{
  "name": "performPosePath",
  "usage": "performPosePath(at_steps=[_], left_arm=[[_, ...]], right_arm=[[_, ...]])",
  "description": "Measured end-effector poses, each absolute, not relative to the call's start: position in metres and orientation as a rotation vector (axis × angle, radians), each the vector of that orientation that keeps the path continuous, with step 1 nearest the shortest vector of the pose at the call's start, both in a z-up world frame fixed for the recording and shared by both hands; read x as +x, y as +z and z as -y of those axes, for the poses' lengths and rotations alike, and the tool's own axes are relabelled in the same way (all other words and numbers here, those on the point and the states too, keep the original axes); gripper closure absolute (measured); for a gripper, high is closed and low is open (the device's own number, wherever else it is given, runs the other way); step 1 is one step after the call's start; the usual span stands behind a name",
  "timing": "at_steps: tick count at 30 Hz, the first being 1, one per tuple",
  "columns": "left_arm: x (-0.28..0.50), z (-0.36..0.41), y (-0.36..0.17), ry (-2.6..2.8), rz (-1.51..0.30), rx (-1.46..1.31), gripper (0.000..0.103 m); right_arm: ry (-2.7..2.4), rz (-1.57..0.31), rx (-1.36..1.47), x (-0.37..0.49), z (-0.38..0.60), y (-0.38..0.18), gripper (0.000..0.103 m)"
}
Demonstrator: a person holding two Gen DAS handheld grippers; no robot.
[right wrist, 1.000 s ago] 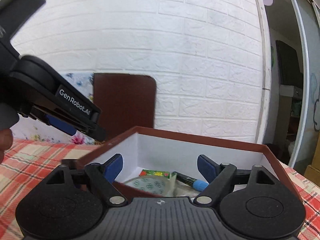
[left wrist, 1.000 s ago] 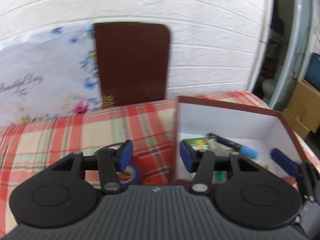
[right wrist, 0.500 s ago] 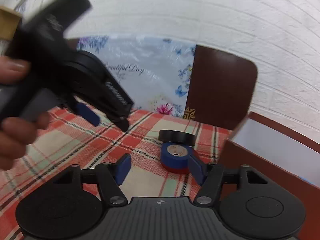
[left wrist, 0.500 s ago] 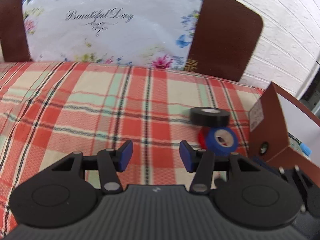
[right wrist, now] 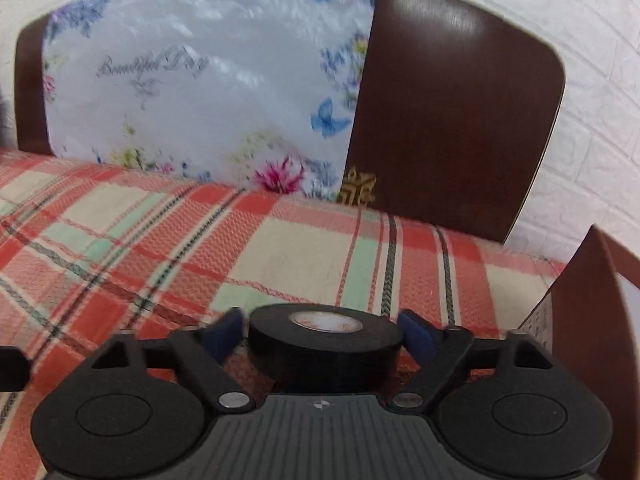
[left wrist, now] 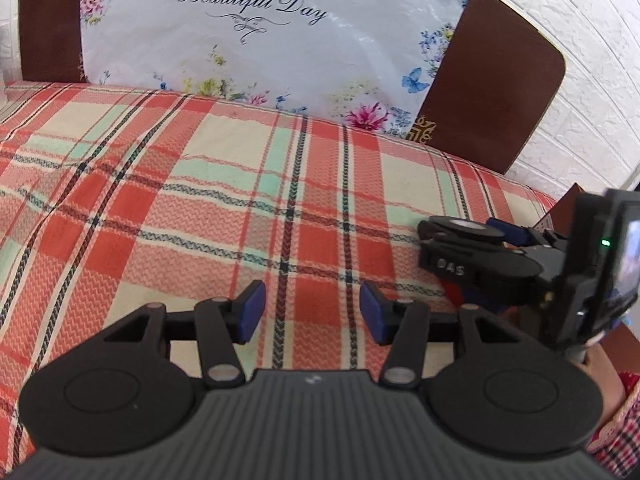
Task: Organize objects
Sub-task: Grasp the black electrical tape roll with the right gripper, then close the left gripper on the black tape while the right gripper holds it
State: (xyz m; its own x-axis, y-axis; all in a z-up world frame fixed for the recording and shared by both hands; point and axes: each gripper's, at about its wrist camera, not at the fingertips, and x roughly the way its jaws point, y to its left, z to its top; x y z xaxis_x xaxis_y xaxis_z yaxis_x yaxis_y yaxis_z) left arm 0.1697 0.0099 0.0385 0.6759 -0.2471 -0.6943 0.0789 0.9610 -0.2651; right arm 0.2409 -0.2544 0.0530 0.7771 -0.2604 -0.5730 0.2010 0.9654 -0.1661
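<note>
A black tape roll (right wrist: 324, 342) lies flat on the plaid cloth between the blue pads of my right gripper (right wrist: 322, 332). The jaws stand open around it, close to its sides. The roll also shows in the left wrist view (left wrist: 460, 229), with the right gripper (left wrist: 476, 252) over it. A bit of red roll (left wrist: 453, 292) shows under that gripper; the blue roll is hidden. My left gripper (left wrist: 308, 312) is open and empty above bare cloth, left of the rolls.
A brown box with a white inside stands at the right (right wrist: 588, 320). A brown chair back (right wrist: 452, 128) with a flowered plastic cover (left wrist: 256, 36) stands behind the plaid table (left wrist: 160, 200).
My right gripper has moved forward and down so its jaws now flank the black tape roll. My left gripper has swung further left, away from the box.
</note>
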Motion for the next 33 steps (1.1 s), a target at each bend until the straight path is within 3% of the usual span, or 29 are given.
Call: performPosePath(at_steps=[8, 16, 19, 26, 27, 29, 33], left_arm=[[0.159, -0.026, 0.039, -0.184, -0.815, -0.259, 0.049], [0.142, -0.019, 0.026, -0.249, -0.885, -0.261, 0.049], [0.138, -0.007, 0.021, -0.279, -0.915, -0.248, 0.049], [0.13, 0.021, 0.014, -0.297, -0.925, -0.151, 0.05], [0.13, 0.023, 0.014, -0.29, -0.923, -0.145, 0.054], [0.13, 0.025, 0.015, -0.315, -0.929, -0.153, 0.07], [0.125, 0.036, 0.033, -0.314, -0.912, -0.132, 0.072]], right_arm=[[-0.041, -0.466, -0.168, 0.18, 0.21, 0.066, 0.026], [0.119, -0.56, -0.178, 0.117, 0.166, 0.045, 0.027], [0.113, -0.566, -0.217, 0.108, 0.161, 0.045, 0.017], [0.106, -0.592, -0.184, 0.095, 0.17, 0.042, 0.019], [0.109, -0.599, -0.173, 0.096, 0.172, 0.041, 0.02], [0.129, -0.612, -0.14, 0.1, 0.175, 0.041, 0.032], [0.127, -0.601, -0.1, 0.097, 0.177, 0.044, 0.032]])
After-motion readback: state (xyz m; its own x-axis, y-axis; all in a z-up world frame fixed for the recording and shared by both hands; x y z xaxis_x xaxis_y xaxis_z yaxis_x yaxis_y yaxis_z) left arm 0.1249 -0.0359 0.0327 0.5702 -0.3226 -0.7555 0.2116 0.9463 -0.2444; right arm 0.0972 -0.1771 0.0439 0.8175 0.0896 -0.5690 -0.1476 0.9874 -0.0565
